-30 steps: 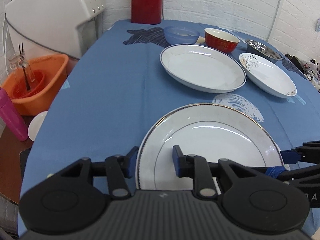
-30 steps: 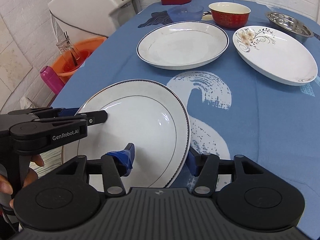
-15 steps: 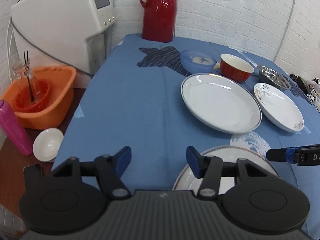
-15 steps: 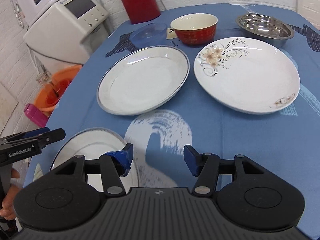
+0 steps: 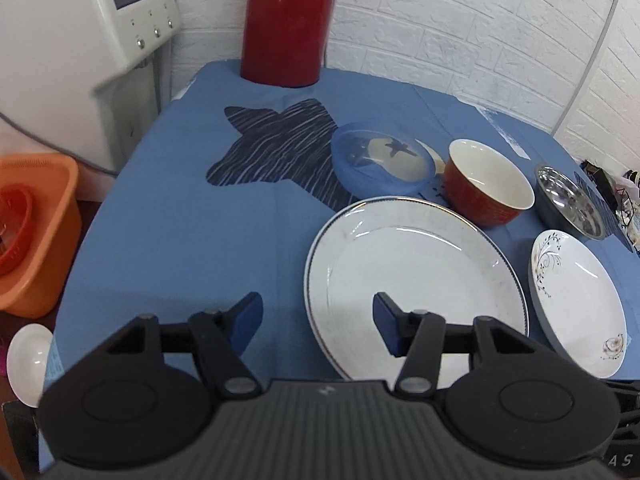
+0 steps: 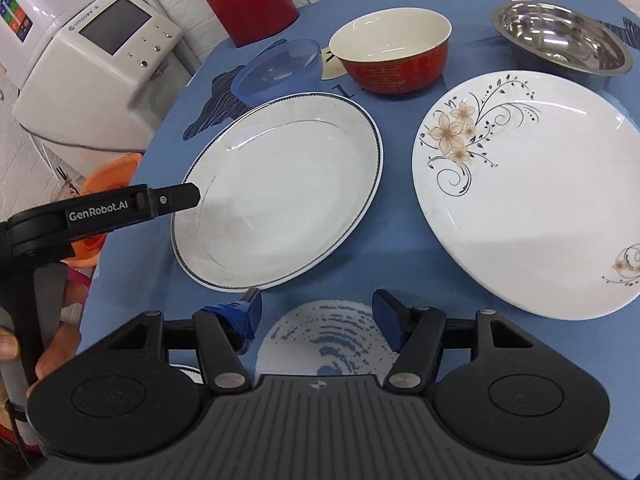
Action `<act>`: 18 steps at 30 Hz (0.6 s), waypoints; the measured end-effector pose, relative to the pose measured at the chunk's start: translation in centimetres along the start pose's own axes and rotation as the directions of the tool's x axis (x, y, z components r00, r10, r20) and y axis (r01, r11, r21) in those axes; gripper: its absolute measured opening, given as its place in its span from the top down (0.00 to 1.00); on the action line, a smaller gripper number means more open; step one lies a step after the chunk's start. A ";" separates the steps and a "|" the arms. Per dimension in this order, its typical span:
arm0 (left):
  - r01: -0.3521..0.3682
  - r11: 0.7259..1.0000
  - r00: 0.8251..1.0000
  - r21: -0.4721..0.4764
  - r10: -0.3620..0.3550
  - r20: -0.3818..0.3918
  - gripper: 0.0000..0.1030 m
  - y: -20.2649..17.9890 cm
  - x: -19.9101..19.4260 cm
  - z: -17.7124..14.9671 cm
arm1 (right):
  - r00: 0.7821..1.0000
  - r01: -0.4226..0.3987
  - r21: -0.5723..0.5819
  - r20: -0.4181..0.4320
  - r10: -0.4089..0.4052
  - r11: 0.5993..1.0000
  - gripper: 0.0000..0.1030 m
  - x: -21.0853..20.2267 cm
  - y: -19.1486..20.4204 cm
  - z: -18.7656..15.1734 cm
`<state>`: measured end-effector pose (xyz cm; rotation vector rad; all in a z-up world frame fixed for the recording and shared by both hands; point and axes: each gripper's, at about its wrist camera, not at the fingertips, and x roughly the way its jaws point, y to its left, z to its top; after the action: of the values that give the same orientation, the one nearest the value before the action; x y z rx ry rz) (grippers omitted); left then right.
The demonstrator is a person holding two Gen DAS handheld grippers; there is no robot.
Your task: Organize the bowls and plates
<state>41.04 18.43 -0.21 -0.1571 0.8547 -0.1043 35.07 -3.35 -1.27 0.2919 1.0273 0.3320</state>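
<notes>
Blue tablecloth [image 5: 168, 240] holds a rimmed plate [image 5: 416, 280], flowered plate [image 6: 528, 208] and bowls — left gripper [image 5: 318, 320] and right gripper [image 6: 316, 320] hover spread apart, empty.

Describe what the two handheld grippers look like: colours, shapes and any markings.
Both are black plastic. The left gripper and right gripper each have a ribbed body, two round discs, silver pivot pins and blue pads. From the side, the left one reads "GenRobot.AI" in white. No sleeve or cable shows.
</notes>
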 end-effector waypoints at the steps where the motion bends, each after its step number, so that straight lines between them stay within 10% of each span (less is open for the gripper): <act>1: -0.003 1.000 1.000 -0.002 0.003 -0.008 0.47 0.0 0.4 0.2 | 1.000 -0.007 0.010 -0.002 0.007 1.000 0.52 0.1 0.0 0.2; 6: 0.018 1.000 1.000 0.004 -0.018 -0.016 0.46 0.7 0.1 0.0 | 0.991 -0.127 0.006 -0.035 0.127 0.992 0.53 -1.3 1.3 -0.1; 11: 0.010 1.000 1.000 -0.019 -0.010 -0.002 0.46 1.4 -0.3 0.6 | 0.995 -0.014 -0.107 0.097 0.024 0.994 0.53 -2.0 2.3 3.7; 18: 0.002 0.998 1.000 -0.056 -0.003 -0.010 0.46 1.9 -0.2 1.6 | 0.995 0.089 -0.119 0.050 -0.084 0.989 0.52 3.8 1.3 8.9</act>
<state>42.19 20.49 0.61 -0.2099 0.8683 -0.0838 44.45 -1.39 0.57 0.1442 0.9684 0.3065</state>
